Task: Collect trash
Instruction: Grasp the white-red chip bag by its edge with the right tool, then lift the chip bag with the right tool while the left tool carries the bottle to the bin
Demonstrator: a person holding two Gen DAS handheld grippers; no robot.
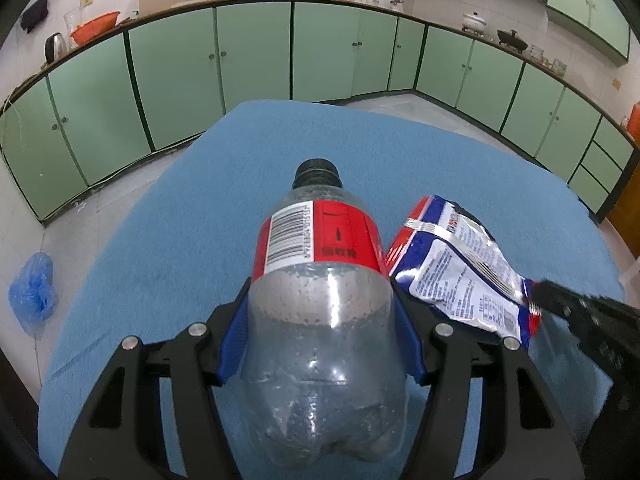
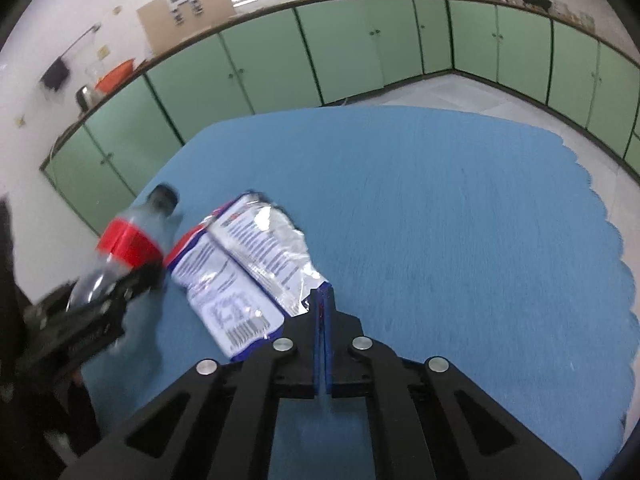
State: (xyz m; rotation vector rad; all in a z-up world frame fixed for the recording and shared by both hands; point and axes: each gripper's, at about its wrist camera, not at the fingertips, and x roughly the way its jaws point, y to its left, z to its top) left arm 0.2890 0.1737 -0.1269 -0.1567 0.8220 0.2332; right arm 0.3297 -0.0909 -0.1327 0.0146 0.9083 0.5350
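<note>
Clamped on the clear bottle at frame centre, the left gripper holds it; the right gripper apparently pinches the snack wrapper beside it over the blue cloth.

The bottle is sitting between the two fingers of the left claw, with its cap pointing away, over the bench. The snack bag is lying just to the right of the bottle, touching its side. The right claw is pinching the near corner of the bag. Behind the bench, cupboards are running along the wall. A crumpled bag is lying on the floor to the left of the bench.
</note>
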